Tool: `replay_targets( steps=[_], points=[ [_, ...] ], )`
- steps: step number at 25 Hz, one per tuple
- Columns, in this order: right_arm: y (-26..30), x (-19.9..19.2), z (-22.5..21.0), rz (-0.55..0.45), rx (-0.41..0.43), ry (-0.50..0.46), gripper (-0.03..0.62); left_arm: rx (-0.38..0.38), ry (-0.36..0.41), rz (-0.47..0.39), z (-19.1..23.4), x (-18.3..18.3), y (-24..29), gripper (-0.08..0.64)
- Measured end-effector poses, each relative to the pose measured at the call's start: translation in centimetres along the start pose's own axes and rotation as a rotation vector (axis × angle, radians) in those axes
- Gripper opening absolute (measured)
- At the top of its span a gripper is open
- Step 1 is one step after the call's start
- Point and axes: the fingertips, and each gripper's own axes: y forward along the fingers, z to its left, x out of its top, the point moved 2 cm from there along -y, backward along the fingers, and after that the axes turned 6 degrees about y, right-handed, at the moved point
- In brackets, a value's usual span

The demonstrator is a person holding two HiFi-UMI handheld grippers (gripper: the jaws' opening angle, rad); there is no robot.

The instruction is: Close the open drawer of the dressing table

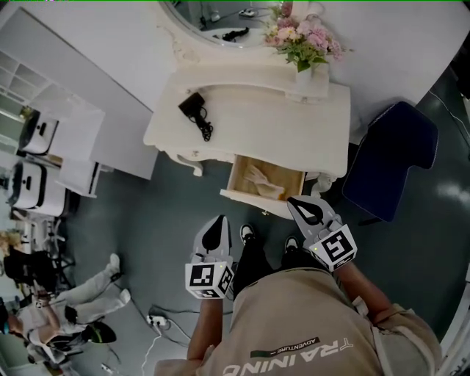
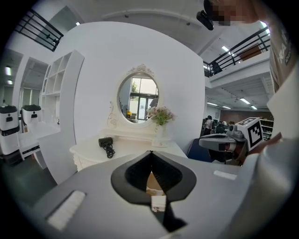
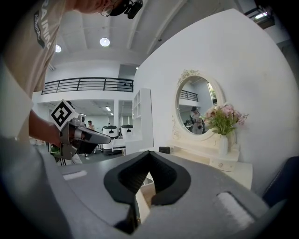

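Note:
The white dressing table [image 1: 294, 125] stands against the wall, with its drawer [image 1: 266, 181] pulled out toward me and pale items lying inside. In the head view my left gripper [image 1: 217, 219] hangs shut over the floor, left of the drawer front and apart from it. My right gripper [image 1: 293, 200] is shut too, its tips close to the drawer front's right end; contact cannot be told. In the left gripper view the table [image 2: 93, 148] lies ahead and the drawer [image 2: 152, 183] peeks between the shut jaws [image 2: 150, 152]. The right gripper view shows the drawer [image 3: 144, 189] just below its shut jaws [image 3: 148, 152].
A black hair dryer [image 1: 195, 111] with its cord lies on the tabletop, a vase of pink flowers [image 1: 304, 42] at the back, an oval mirror [image 1: 213, 18] behind. A dark blue chair [image 1: 393, 158] stands right of the table. White shelving [image 1: 66, 139] is left; a power strip [image 1: 156, 321] lies on the floor.

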Motion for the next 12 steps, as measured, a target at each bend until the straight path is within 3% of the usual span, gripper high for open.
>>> replay_targets(
  steps=[12],
  points=[
    [2.9, 1.8, -1.8, -0.009, -0.176, -0.022, 0.002, -0.159, 0.049, -0.044, 5.1, 1.6, 6.2, 0.015]
  ],
)
